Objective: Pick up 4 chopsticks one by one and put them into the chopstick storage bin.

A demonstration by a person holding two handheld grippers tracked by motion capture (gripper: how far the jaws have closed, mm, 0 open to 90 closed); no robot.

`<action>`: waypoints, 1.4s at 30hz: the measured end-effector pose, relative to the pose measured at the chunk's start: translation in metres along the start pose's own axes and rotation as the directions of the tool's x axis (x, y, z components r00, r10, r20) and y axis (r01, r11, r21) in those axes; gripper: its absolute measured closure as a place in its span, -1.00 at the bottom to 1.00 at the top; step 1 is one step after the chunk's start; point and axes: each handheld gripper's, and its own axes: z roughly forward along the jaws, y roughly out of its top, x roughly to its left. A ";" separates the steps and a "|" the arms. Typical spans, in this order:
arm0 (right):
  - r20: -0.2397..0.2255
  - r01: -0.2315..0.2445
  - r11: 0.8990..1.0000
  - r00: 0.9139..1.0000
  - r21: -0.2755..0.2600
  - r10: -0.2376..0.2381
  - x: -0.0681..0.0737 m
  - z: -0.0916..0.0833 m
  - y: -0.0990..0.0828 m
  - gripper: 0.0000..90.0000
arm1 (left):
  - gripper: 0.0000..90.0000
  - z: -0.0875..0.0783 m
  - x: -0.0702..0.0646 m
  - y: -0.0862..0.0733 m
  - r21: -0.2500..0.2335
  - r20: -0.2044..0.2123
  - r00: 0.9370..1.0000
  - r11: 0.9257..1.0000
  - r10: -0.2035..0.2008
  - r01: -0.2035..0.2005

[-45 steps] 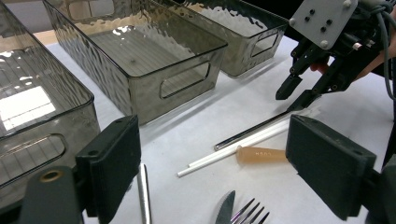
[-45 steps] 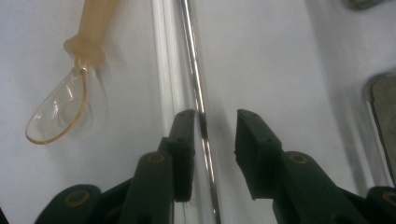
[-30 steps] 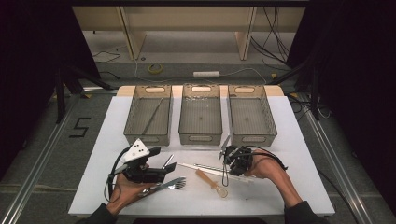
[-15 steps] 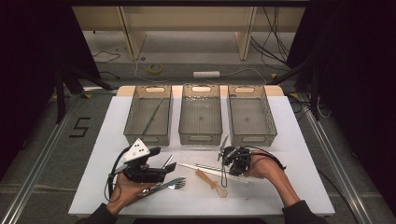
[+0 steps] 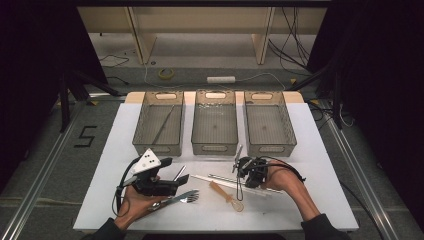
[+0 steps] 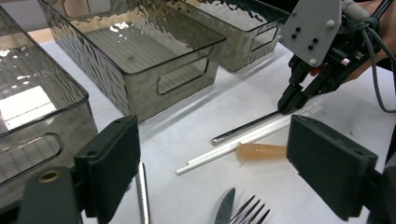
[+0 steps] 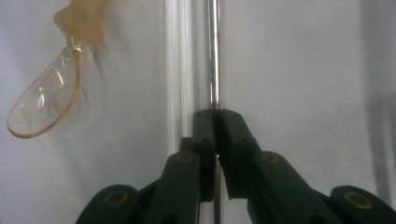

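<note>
One metal chopstick (image 7: pixel 214 56) lies lengthwise in the right tool (image 7: pixel 215 122).

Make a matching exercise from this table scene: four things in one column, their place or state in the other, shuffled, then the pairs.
Things:
1. metal chopstick
2. amber spoon
3. fork
4. right hand-held gripper

Places or states:
A. lies free on the table, clear bowl, untouched
B. jaws closed on a thin rod
C. pinched at one end, beside two white chopsticks
D. lies near the left hand-held gripper, whose jaws stand open

Pairs: 1-C, 2-A, 3-D, 4-B
</note>
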 end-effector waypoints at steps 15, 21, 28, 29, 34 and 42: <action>-0.006 0.034 0.999 0.999 0.004 -0.034 0.001 -0.001 -0.001 0.93 | -0.62 0.000 0.000 0.000 0.006 0.002 1.000 1.000 0.006 -0.006; 0.000 0.028 0.999 1.000 -0.024 -0.028 0.000 -0.008 -0.003 0.93 | -0.62 0.001 -0.001 0.000 0.008 0.004 1.000 1.000 0.007 -0.007; 0.021 0.015 0.997 1.000 -0.081 -0.013 0.001 -0.025 -0.005 0.93 | -0.62 0.002 -0.001 0.000 0.010 0.008 1.000 1.000 0.016 -0.016; 0.020 0.001 0.996 1.000 -0.086 0.001 0.002 -0.027 -0.005 0.93 | -0.62 0.003 -0.001 0.001 0.010 0.008 1.000 1.000 0.021 -0.021; 0.042 0.025 0.994 0.999 -0.103 -0.021 0.007 -0.039 -0.004 0.93 | -0.62 0.008 0.000 0.004 0.023 0.021 0.999 0.999 0.024 -0.024; 0.052 0.063 0.992 0.997 -0.111 -0.057 0.019 -0.049 0.004 0.93 | -0.62 0.022 -0.007 0.010 0.075 0.065 0.996 0.995 0.067 -0.072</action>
